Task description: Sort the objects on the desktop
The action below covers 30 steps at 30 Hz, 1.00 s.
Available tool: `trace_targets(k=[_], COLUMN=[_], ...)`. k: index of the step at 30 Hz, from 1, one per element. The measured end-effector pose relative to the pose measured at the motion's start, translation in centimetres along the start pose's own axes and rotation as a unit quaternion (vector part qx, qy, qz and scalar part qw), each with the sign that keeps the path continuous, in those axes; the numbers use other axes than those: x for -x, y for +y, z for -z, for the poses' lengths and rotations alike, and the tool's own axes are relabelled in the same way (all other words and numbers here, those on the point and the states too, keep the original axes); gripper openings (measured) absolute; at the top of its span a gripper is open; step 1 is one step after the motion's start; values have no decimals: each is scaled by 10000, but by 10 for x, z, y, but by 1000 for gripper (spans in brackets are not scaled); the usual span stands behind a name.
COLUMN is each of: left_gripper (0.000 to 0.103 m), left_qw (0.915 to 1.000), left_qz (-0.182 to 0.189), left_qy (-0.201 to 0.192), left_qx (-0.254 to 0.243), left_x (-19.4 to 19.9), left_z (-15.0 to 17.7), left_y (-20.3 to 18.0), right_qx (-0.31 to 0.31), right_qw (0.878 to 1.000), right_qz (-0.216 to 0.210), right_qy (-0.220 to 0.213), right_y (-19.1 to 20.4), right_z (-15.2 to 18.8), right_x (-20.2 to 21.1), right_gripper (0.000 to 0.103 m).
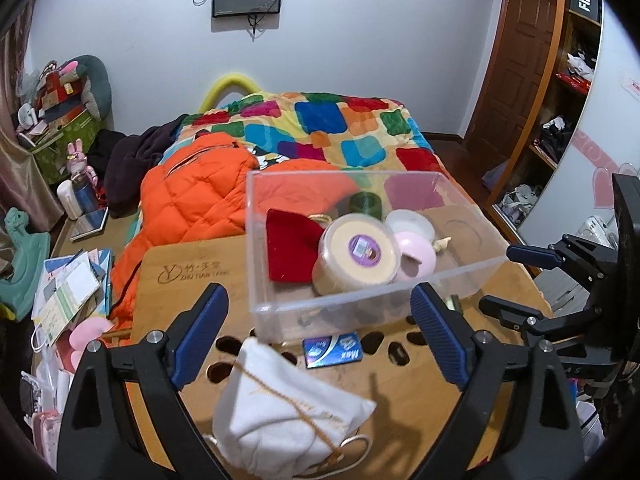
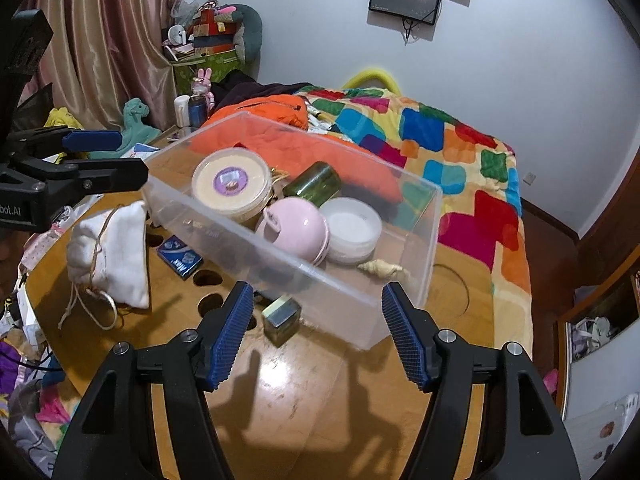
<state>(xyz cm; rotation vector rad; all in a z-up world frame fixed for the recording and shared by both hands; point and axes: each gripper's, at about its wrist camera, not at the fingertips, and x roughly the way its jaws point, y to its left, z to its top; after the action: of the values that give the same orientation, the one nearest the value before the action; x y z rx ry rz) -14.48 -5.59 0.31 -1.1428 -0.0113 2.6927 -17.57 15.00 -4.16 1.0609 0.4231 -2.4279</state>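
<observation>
A clear plastic box [image 1: 460, 276] stands on the bamboo table [image 1: 192, 280]. Inside it lie a red pouch [image 1: 292, 252], a round tub with a purple label [image 1: 360, 252], a pink round case [image 2: 296, 226], a white jar [image 2: 352, 224], a green roll [image 2: 314, 184] and a small cream shell-shaped piece [image 2: 380, 269]. My left gripper [image 1: 320, 300] is open in front of the box, above a white drawstring pouch [image 1: 280, 412] and a blue packet [image 1: 332, 350]. My right gripper [image 2: 318, 290] is open at the box's near corner, with a small square box [image 2: 281, 320] by its left finger.
Behind the table is a bed with an orange jacket [image 1: 192, 196] and a patchwork blanket [image 1: 320, 124]. Papers and toys crowd the left side [image 1: 68, 292]. The table has oval cut-outs [image 1: 228, 346]. Each gripper shows in the other's view: right [image 1: 516, 280], left [image 2: 108, 156].
</observation>
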Motion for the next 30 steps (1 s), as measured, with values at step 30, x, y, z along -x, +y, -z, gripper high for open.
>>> trace_targets(k=[30], left_gripper=[93], left_qw=[9982], left_qz=[129], left_qy=[575], left_qx=[61], left_x=[8], left_z=[87], left_y=[66], right_qx=[554], right_qw=[9877], right_qz=[-1460], right_qy=[-116], right_y=[122], right_z=[-7], right_x=[-12], right_gripper=[37])
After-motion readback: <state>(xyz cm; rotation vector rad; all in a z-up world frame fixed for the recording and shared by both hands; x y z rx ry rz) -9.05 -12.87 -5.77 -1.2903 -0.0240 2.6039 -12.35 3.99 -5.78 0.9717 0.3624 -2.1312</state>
